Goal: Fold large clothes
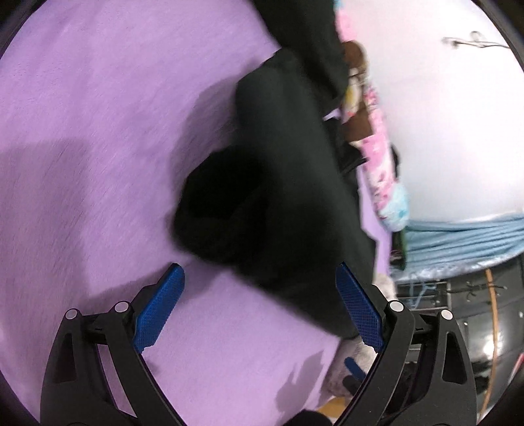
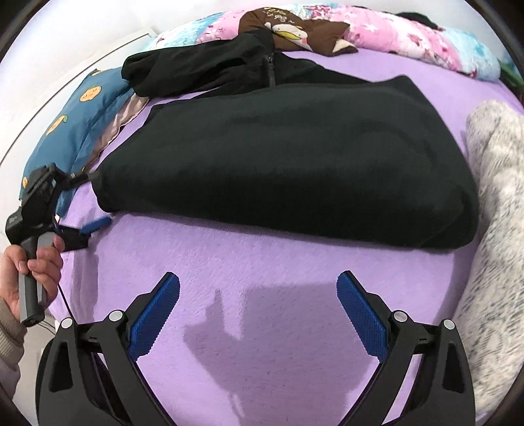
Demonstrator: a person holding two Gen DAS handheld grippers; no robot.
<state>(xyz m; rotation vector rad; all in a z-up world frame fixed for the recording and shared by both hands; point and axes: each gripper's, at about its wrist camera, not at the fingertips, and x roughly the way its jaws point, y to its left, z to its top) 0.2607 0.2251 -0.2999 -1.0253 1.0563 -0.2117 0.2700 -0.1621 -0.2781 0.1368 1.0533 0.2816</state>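
One large black garment (image 2: 288, 170) lies folded into a broad rectangular slab on the purple bed (image 2: 262, 295), its near edge running across the right wrist view and its right end rounded into a thick fold. In the blurred left wrist view the same dark cloth (image 1: 278, 183) shows as a bunched mass on the purple cover. Behind it sits a second black garment (image 2: 203, 68), a zippered jacket, crumpled with its zip facing the camera; its lower part touches or slips under the folded piece.

Two grippers are in play. The right gripper (image 2: 258, 314) hangs over bare purple cover just short of the folded garment, its two blue fingers (image 2: 154, 321) spread wide and gripping nothing. The left gripper (image 1: 260, 308) also has its two blue fingers (image 1: 160, 311) spread apart with nothing between them; the right-hand one overlaps the edge of the dark cloth in the picture. From the right wrist view, the left gripper (image 2: 95, 226) appears at the garment's left corner, held by one hand (image 2: 36, 268) around its grey handle.

Outward, one blue pillow (image 2: 75, 114) with orange prints lies at the left, one pink floral quilt (image 2: 409, 36) runs along the far side with a brown printed piece (image 2: 294, 29) on it, and one grey fuzzy blanket (image 2: 497, 229) lies at the right.
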